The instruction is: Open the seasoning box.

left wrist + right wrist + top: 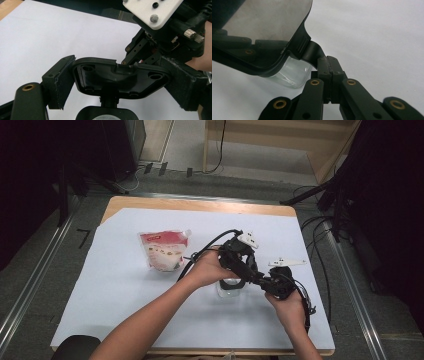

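A small clear container with a black lid stands on the white sheet near the table's middle. Both grippers meet just above it. In the left gripper view, my left gripper has its two jaws pressed against opposite edges of a black lid flap, with the container's mouth below. My right gripper is shut on a black tab at the edge of the lid frame, and the clear container wall shows beneath. In the high view, the left gripper is just left of the right gripper.
A pouch with a red top lies on the white sheet to the left of the hands. Black cables trail from both grippers across the sheet. The wooden table edge runs along the far side.
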